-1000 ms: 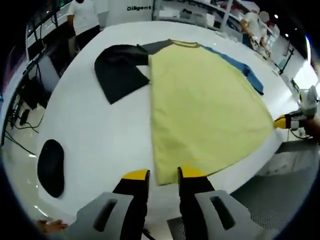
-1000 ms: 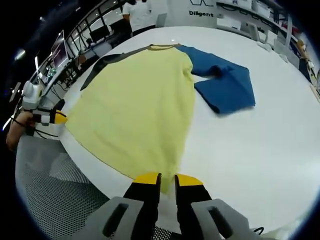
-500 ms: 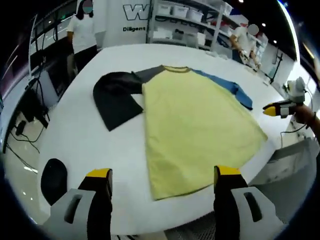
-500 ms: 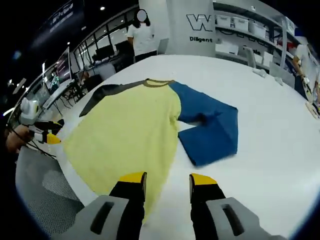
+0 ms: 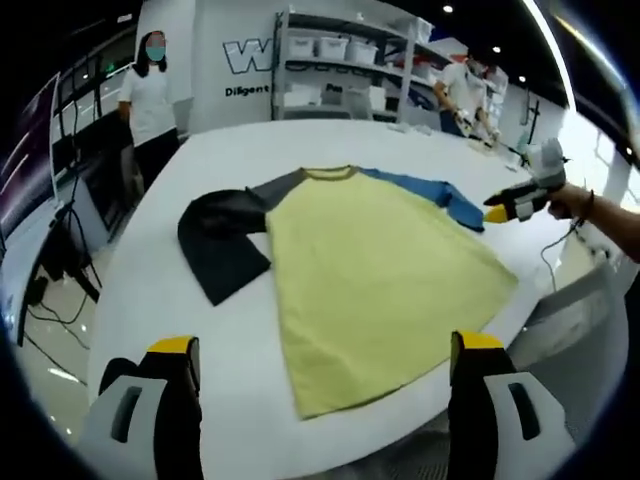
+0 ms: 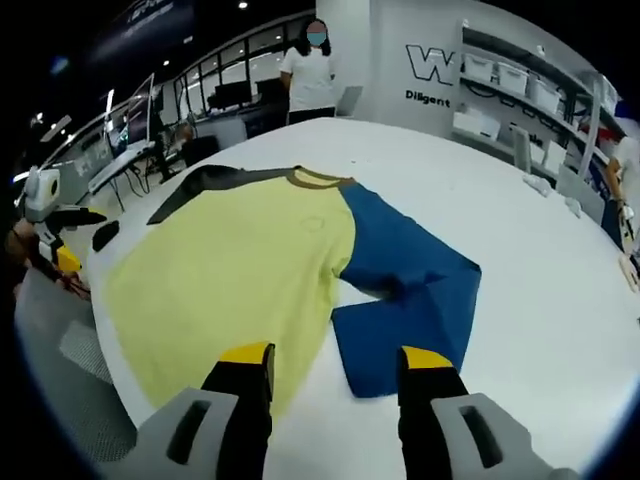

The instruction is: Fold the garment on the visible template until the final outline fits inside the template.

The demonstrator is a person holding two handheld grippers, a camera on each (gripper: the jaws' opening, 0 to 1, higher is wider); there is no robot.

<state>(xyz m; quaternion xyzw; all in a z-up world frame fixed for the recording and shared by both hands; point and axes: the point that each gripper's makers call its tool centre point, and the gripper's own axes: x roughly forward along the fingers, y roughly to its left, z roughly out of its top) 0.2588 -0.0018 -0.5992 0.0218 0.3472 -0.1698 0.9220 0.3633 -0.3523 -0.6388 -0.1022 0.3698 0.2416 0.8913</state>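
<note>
A yellow shirt (image 5: 385, 280) lies flat on the big white table (image 5: 160, 290). One sleeve is black (image 5: 222, 240) and bent at the elbow. The other sleeve is blue (image 6: 410, 290) and bent too. The shirt's bottom edge sits close to the table's near edge.

The left gripper (image 5: 322, 355) is above the table edge with its yellow-tipped jaws wide apart, holding nothing. The right gripper (image 6: 335, 360) also has its jaws apart and holds nothing, with the shirt's hem and the blue sleeve just past them.

A person in white (image 5: 148, 95) stands far behind the table.
</note>
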